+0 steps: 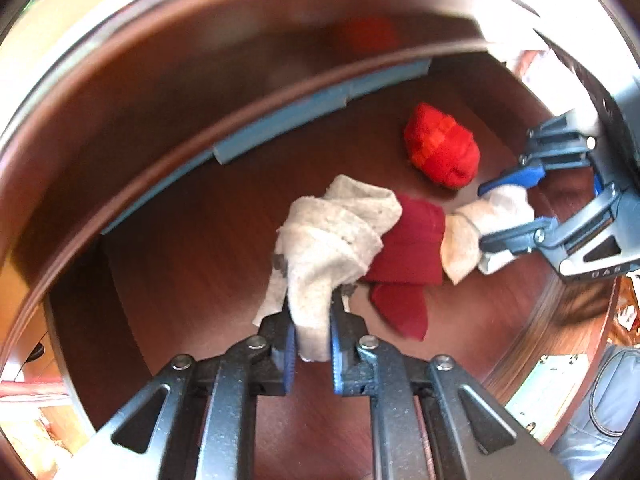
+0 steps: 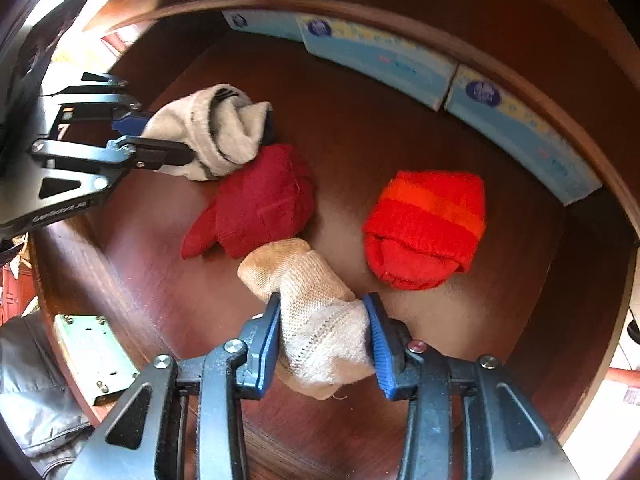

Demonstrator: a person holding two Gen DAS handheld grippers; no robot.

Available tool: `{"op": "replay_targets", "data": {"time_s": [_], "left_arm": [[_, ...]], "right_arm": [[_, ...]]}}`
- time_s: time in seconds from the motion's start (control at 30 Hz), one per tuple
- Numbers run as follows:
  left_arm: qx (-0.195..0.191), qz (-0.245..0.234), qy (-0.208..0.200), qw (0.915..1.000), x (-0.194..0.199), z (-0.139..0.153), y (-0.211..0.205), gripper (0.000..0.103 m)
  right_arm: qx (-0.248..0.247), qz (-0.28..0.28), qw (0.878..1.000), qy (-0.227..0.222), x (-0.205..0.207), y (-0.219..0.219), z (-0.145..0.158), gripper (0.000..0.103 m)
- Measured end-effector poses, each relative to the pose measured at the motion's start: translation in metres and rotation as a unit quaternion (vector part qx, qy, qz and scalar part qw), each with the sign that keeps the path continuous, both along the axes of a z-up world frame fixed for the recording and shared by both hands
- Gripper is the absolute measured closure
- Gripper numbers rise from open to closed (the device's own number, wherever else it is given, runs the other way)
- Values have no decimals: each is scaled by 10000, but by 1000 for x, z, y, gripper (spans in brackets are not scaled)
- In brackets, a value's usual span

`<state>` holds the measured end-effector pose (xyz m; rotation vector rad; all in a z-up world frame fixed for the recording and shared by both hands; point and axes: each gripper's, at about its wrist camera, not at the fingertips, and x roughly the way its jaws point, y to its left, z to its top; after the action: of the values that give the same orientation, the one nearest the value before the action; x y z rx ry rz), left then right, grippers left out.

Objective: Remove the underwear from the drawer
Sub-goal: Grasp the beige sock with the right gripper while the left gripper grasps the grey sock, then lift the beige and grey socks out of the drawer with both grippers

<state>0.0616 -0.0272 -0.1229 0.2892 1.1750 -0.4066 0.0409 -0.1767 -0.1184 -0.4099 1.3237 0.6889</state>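
Inside a dark wooden drawer (image 1: 192, 272) lie several small rolled cloth pieces. My left gripper (image 1: 312, 308) is shut on a grey-white speckled bundle (image 1: 340, 224), pinching its near end. In the right wrist view that same left gripper (image 2: 168, 138) grips the grey bundle (image 2: 224, 128) at the far left. My right gripper (image 2: 322, 304) is shut on a beige knitted bundle (image 2: 316, 332); from the left wrist view the right gripper (image 1: 488, 216) holds the beige bundle (image 1: 464, 236). A dark red piece (image 2: 264, 200) lies between the two, touching both.
A bright red-orange rolled bundle (image 2: 428, 228) sits free on the drawer floor (image 2: 360, 120), beyond the right gripper. Light blue packets (image 2: 380, 56) line the drawer's back wall. A metal bracket (image 2: 92, 356) and grey fabric (image 2: 32, 400) lie outside the drawer's front edge.
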Motion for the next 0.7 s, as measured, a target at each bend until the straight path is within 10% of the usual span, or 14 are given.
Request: {"op": "replay_targets", "data": {"time_s": [0.7], "left_arm": [[-268, 280, -1380, 9897, -43, 37, 23, 92]], "right_arm": [[1315, -62, 9848, -1129, -28, -47, 54, 61]]}}
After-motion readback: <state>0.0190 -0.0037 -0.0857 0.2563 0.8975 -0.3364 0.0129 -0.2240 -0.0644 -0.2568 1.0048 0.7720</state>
